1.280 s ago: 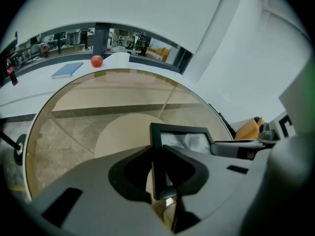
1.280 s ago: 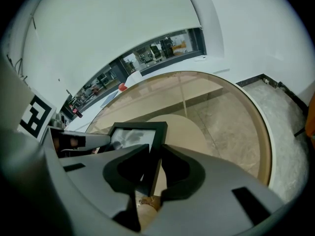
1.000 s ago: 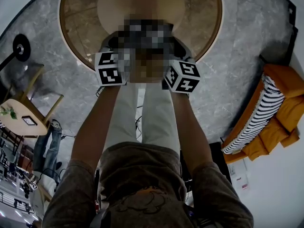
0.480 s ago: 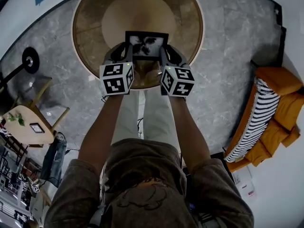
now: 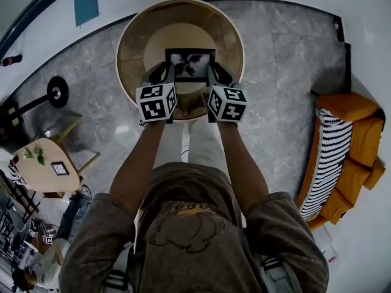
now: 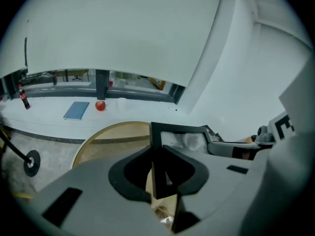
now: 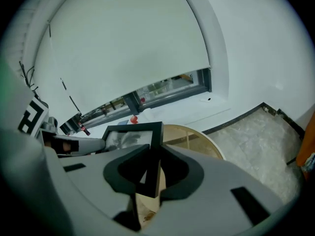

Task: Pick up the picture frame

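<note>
I have the picture frame [image 5: 190, 64] pinched from both sides at the upper centre of the head view. It sits above the round table [image 5: 131, 41] and, as I read it, clear of it. The left gripper [image 5: 161, 75] has its jaws clamped on the frame's left edge, and the right gripper [image 5: 216, 75] has its jaws clamped on the right edge. Each grip catches only a thin strip of rim. If my hands drift apart or one tilts, the frame could twist out and drop onto the table.

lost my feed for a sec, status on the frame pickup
Left gripper jaws shut on the picture frame, left edge; right gripper on right edge. Frame upright, held over the round table. Nothing in the way.
</note>
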`<state>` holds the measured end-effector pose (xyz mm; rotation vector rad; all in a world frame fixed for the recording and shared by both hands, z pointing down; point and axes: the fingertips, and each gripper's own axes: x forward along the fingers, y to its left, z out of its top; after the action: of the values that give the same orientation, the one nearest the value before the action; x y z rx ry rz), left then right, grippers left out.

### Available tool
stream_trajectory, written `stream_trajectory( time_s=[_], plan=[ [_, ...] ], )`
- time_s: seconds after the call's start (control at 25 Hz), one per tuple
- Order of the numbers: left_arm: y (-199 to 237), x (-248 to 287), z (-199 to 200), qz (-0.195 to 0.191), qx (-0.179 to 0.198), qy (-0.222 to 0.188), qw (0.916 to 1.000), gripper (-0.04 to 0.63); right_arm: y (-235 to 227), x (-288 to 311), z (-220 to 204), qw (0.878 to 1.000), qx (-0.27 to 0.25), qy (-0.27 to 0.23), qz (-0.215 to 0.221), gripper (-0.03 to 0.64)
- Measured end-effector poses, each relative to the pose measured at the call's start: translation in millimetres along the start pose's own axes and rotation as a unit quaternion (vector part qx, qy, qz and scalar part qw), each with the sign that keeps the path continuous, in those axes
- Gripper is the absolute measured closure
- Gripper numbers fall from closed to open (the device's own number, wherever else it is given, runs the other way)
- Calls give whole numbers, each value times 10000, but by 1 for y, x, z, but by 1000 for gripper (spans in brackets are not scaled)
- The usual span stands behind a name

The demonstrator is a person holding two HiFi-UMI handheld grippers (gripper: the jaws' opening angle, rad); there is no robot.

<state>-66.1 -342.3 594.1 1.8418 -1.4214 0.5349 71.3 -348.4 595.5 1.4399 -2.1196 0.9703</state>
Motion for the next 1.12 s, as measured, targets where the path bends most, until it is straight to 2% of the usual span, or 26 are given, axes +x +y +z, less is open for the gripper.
stream_trajectory(
  time_s=[0.32, 0.64, 0.84, 1.12],
  plan=[
    [-32, -67, 67, -20, 178, -597, 9981, 512, 28, -63, 73, 9980, -201, -599, 66, 529],
    [-51, -130, 105, -31, 292, -1189, 9925, 512, 60, -122, 117, 9908, -449, -1264, 155, 529],
    [-61, -156, 125, -54, 516, -1538, 9867, 512, 73, -146, 136, 9859, -505, -1583, 176, 531],
    [-75, -200, 148, -93, 776, -2099, 9746, 512, 93, -186, 159, 9763, -692, -2022, 349, 529]
  ],
)
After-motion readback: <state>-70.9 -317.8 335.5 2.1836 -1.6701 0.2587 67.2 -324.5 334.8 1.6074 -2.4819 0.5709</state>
